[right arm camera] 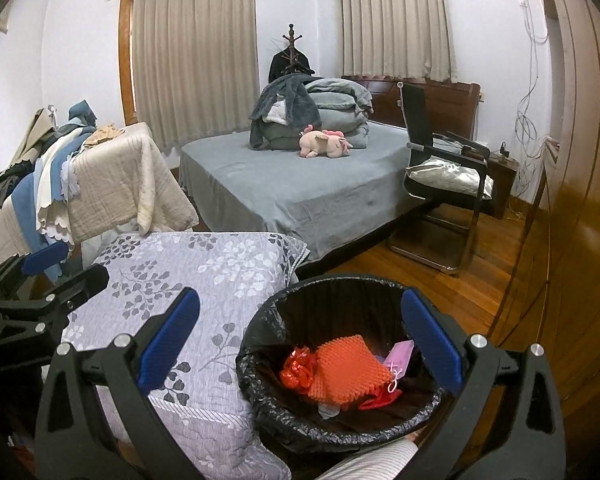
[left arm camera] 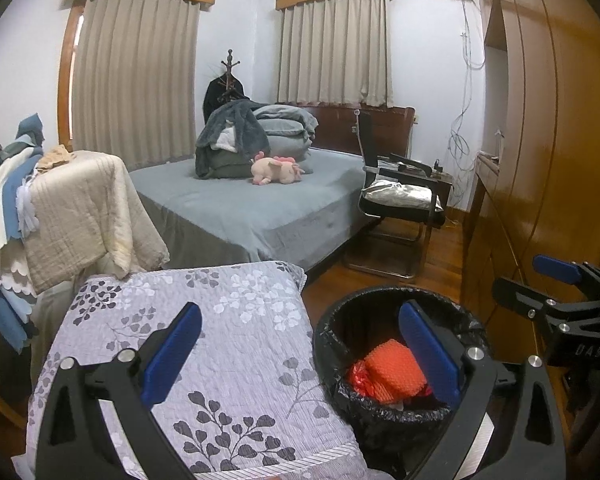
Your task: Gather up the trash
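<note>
A black-lined trash bin [left arm camera: 328,340] [right arm camera: 260,344] stands on the wood floor beside a stool covered by a floral quilt [left arm camera: 220,340] [right arm camera: 204,280]. Inside the bin lie an orange foam net [left arm camera: 396,372] [right arm camera: 348,368], red crinkled wrapping [left arm camera: 358,378] [right arm camera: 298,368] and a pink wrapper [right arm camera: 400,354]. My left gripper [left arm camera: 300,354] is open and empty, over the quilt's right edge and the bin. My right gripper [right arm camera: 300,344] is open and empty above the bin. Each gripper shows in the other's view, the right [left arm camera: 556,280] and the left [right arm camera: 52,268].
A bed [left arm camera: 252,200] [right arm camera: 300,184] with folded blankets and a pink plush toy [left arm camera: 278,169] [right arm camera: 326,142] lies ahead. A black chair [left arm camera: 404,196] [right arm camera: 448,176] stands to its right. A rack draped with cloths [left arm camera: 72,208] [right arm camera: 100,184] is on the left, a wooden wardrobe [left arm camera: 548,140] [right arm camera: 580,160] on the right.
</note>
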A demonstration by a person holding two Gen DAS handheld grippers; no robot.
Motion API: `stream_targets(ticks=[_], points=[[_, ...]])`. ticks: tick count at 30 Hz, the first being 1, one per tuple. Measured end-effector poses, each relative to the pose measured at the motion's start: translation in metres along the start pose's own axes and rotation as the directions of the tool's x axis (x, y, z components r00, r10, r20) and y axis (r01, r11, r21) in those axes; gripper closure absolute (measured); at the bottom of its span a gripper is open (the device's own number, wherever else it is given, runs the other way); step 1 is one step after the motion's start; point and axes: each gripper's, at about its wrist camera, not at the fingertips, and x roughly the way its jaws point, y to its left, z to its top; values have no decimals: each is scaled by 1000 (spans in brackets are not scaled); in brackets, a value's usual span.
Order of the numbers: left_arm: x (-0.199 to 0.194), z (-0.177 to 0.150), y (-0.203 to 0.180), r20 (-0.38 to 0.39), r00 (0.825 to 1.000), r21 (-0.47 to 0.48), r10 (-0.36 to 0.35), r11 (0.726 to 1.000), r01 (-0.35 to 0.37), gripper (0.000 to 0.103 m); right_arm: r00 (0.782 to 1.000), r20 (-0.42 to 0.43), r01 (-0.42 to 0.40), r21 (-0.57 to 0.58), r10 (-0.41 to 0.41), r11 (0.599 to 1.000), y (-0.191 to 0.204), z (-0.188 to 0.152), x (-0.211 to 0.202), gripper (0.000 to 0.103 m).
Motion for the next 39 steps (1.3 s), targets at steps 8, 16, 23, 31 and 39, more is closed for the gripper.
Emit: stream_targets(ticks=[8,16,23,31,39], points=[[0,0,1,-1,1000,1,-1,1000,1,6,1000,0,5,-7,-5,1000,2,0,1,5],[0,0,1,0,1000,1,-1,1000,1,6,1000,1,4,-9,-4,1000,2,0,1,5],[0,0,2,0,1000,1,-1,1000,1,6,1000,1,5,-9,-5,1000,3,0,1,5],[-1,0,2,0,1000,1,-1,1000,1,6,1000,1,5,-10,-5,1000,3,0,1,5],[0,0,2,-1,1000,0,-1,1000,1,6,1000,-1,6,-10,-6,1000,5,0,2,5]])
